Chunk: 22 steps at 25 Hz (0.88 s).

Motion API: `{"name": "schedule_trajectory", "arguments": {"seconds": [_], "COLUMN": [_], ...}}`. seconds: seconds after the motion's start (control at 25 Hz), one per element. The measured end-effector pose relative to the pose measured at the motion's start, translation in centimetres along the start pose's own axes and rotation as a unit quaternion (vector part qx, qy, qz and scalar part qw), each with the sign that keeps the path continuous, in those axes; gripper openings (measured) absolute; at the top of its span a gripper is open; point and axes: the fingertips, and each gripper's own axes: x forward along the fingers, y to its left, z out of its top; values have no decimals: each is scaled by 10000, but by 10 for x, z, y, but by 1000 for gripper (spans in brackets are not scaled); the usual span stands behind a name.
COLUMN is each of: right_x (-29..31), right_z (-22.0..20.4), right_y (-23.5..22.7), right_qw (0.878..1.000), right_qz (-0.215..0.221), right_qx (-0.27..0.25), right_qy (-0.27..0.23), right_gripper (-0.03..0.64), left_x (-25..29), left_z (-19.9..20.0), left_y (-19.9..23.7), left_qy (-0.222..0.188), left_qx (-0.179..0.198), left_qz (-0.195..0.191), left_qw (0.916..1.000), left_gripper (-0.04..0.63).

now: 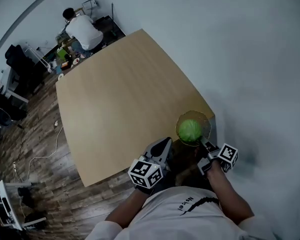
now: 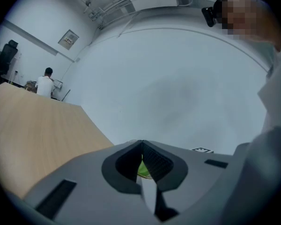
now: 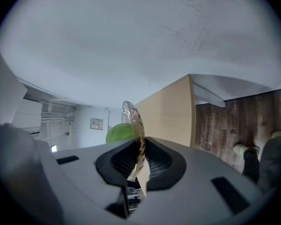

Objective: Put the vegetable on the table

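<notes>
A round green vegetable [image 1: 190,130] lies in a clear glass plate [image 1: 192,114] over the near right corner of the wooden table [image 1: 125,99]. My right gripper [image 1: 204,145] is shut on the plate's near rim. In the right gripper view the plate [image 3: 131,118] stands edge-on between the pads of my right gripper [image 3: 139,146], with the vegetable [image 3: 118,132] to its left. My left gripper [image 1: 165,143] hovers just left of the plate at the table's near edge, shut and empty. In the left gripper view its jaws [image 2: 141,144] meet, and a sliver of green vegetable [image 2: 144,170] shows behind them.
A white wall [image 1: 250,59] runs along the table's right side. A person in a white shirt [image 1: 85,31] works at a cluttered desk beyond the far corner. Chairs [image 1: 17,59], cables and gear [image 1: 10,209] stand on the wooden floor at left. Shoes [image 3: 246,150] show below.
</notes>
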Motion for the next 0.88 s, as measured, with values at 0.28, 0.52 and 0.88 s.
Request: {"name": "schedule_trajectory", "arguments": {"seconds": [0.28, 0.52, 0.88], "right_x": [40, 96, 170], "right_z": [23, 63, 96], "right_y": [-6, -9, -40], "right_qw": [9990, 9989, 9980], "right_qz": [-196, -185, -80], "right_qx": [171, 287, 541], "right_qy": [-369, -328, -306], "right_gripper": [37, 37, 37], "left_x": [44, 105, 149], "left_z": [15, 29, 33], "left_y": [35, 62, 105], "left_qy": [292, 380, 626], "left_qx": [-36, -113, -207], "left_qz": [-428, -506, -428], "left_qw": [9987, 9979, 9969], "left_gripper": [14, 14, 14]}}
